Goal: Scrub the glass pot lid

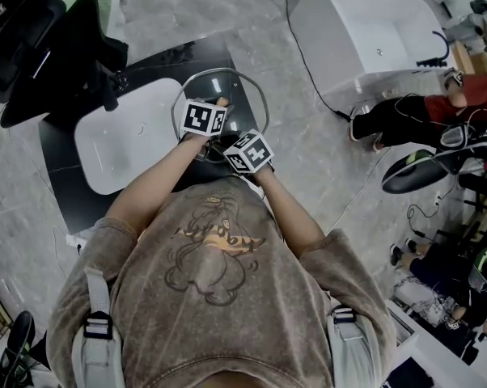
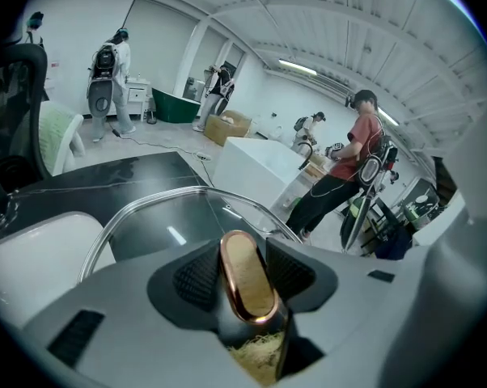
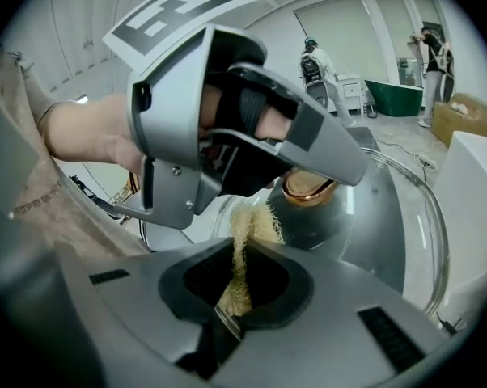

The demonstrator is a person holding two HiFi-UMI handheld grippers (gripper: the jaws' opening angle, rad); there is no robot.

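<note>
Printed shirt (image 1: 219,249) and both forearms are filling the lower head view.

- Left gripper (image 2: 245,273) is clamping the copper-rimmed knob (image 3: 308,188) of the glass pot lid (image 1: 243,103), with one jaw on each side of it. It is holding the lid tilted.
- The lid is sitting over the right end of the black counter (image 1: 53,164), just beside the white basin (image 1: 122,140). I cannot tell whether its steel rim is resting on anything.
- Right gripper (image 3: 237,285) is pinching a thin strip of pale fibrous scrubber (image 3: 247,225). The frayed end is reaching up to just below the knob, close to the glass. No view is showing clearly whether it is touching.

Progress, as a judgement:
- Setup is done, with the lid secured in one gripper and the scrubber gripped in the other.
- Scrubbing appears to be under way or just starting near the centre.
- No suds, water or residue are showing, so the cleaned share cannot be read.
- The outer glass and the rim are probably still left to do.
</note>
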